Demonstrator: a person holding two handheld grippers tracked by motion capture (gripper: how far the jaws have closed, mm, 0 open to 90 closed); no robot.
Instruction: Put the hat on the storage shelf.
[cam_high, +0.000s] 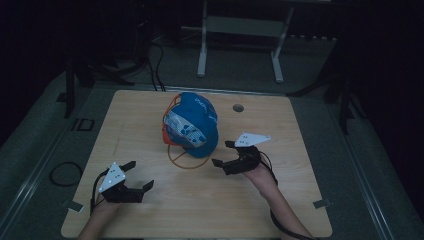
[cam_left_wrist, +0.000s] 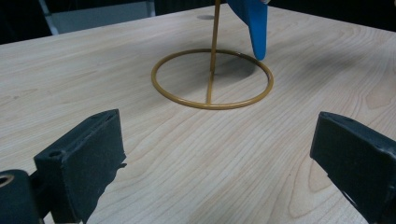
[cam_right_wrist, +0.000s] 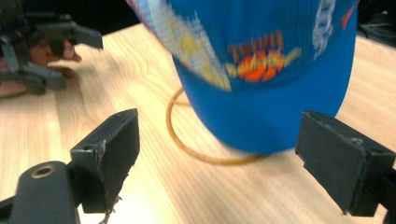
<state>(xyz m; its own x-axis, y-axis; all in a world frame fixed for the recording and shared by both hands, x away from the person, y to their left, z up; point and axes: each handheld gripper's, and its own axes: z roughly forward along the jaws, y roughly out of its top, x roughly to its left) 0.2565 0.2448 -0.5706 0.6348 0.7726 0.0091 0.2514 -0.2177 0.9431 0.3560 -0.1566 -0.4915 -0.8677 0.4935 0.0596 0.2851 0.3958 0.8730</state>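
Both sets of jaws stand wide open. The blue cap hangs between the right gripper jaws; a hasty pinch could tip its wire stand.

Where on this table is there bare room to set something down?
Bare wood lies left of the cap on its wire stand, between the left gripper and right gripper, and right of the small hole. The middle is crowded.

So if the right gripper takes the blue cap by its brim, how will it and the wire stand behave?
The blue fabric cap probably lifts lightly and flexes. The thin golden wire stand has one slim post on a ring base, so it may tip or drag along. The right gripper is open beside the brim.
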